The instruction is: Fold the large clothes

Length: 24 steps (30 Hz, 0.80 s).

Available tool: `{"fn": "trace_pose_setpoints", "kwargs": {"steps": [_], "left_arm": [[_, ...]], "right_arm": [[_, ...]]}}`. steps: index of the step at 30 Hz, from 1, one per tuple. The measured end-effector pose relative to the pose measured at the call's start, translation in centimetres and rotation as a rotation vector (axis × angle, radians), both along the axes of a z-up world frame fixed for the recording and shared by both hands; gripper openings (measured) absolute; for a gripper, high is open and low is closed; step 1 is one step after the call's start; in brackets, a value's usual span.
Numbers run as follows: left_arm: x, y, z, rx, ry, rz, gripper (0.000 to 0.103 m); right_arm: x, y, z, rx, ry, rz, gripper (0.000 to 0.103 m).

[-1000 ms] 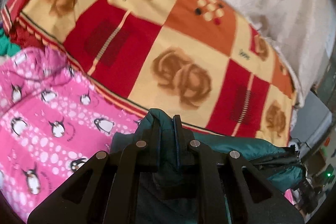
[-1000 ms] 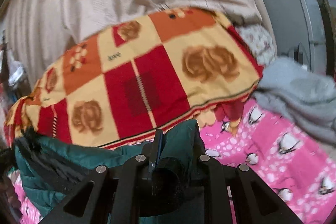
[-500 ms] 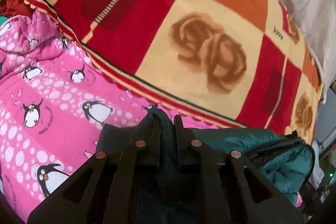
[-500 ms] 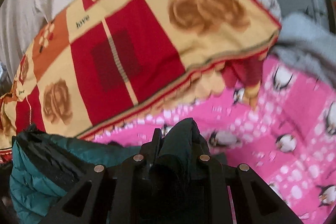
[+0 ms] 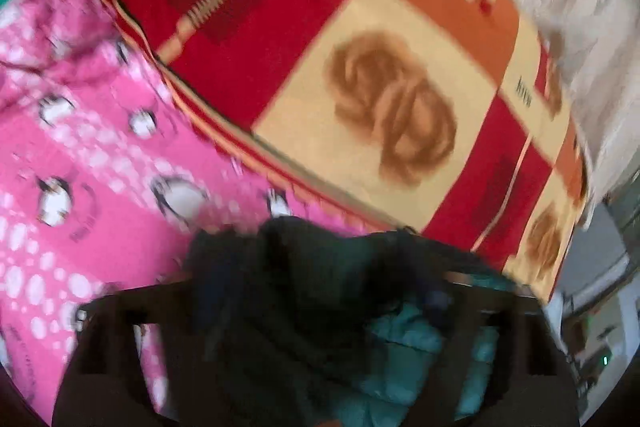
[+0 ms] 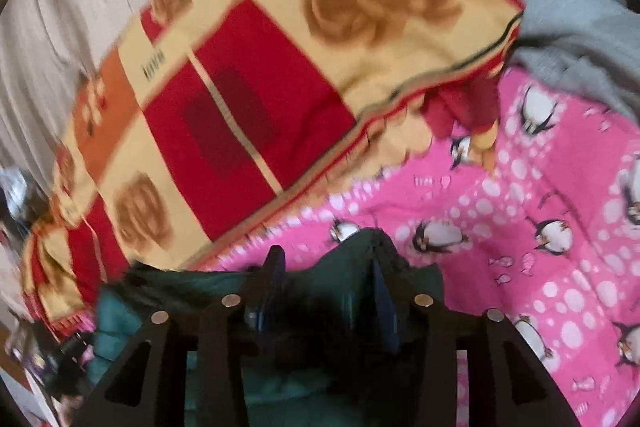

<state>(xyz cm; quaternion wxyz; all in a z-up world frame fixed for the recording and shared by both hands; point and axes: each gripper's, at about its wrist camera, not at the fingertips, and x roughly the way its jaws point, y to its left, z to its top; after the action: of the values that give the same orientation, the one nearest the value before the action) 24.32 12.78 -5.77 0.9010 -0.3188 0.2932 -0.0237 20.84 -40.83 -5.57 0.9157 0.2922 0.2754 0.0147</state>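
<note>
My left gripper (image 5: 320,291) and right gripper (image 6: 328,287) have both just been opening, jaws now spread. The teal jacket (image 6: 348,263) still bunches loosely between them, lying on the pink penguin blanket (image 6: 540,227) beside the checked quilt (image 6: 280,87).

1. My bed is covered by a pink penguin sheet (image 6: 520,227) (white dots between the birds), which fills the near part of both views.
2. A red, orange and cream patchwork blanket (image 6: 280,87) lies on the sheet behind, its striped edge running across it.
3. A teal padded jacket (image 6: 224,371) rests on the sheet, close to that edge.
4. A grey blanket (image 6: 580,39) sits at the far right, beside the patchwork corner.
</note>
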Motion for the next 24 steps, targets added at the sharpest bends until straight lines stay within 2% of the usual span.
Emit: {"fn": "trace_pose_setpoints", "kwargs": {"steps": [3,5,9,10,13,16,17,19,24], "left_arm": [[-1.4,0.2,2.2,0.031,-0.066,0.025,0.088],[-1.8,-1.0,3.2,0.077,-0.093,0.001,0.088],[-1.0,-5.9,3.7,0.190,-0.092,-0.172,0.088],[-0.7,-7.8,3.7,0.260,-0.082,-0.215,0.088],[0.7,-10.4,2.2,0.405,-0.010,-0.222,0.088],[3.1,-10.8,-1.4,0.502,0.152,-0.179,0.088],[3.6,-10.5,-2.4,0.520,0.179,-0.169,0.089],[4.0,-10.2,-3.4,0.544,0.184,-0.161,0.091],[4.7,-9.3,-4.7,0.500,0.215,-0.149,0.092]], "right_arm": [[-1.6,0.7,2.2,-0.032,-0.059,-0.009,0.054],[-1.9,2.1,3.1,-0.124,-0.070,-0.009,0.057],[-0.2,6.0,3.5,-0.268,-0.042,0.087,0.057],[0.0,6.8,3.4,-0.290,-0.038,0.104,0.057],[1.6,9.3,2.5,-0.367,0.016,0.167,0.057],[4.3,10.4,-0.3,-0.409,0.114,0.211,0.057],[5.2,10.2,-1.5,-0.412,0.161,0.214,0.057],[6.8,9.3,-3.5,-0.381,0.231,0.213,0.057],[8.9,7.6,-6.4,-0.305,0.282,0.248,0.058]]}}
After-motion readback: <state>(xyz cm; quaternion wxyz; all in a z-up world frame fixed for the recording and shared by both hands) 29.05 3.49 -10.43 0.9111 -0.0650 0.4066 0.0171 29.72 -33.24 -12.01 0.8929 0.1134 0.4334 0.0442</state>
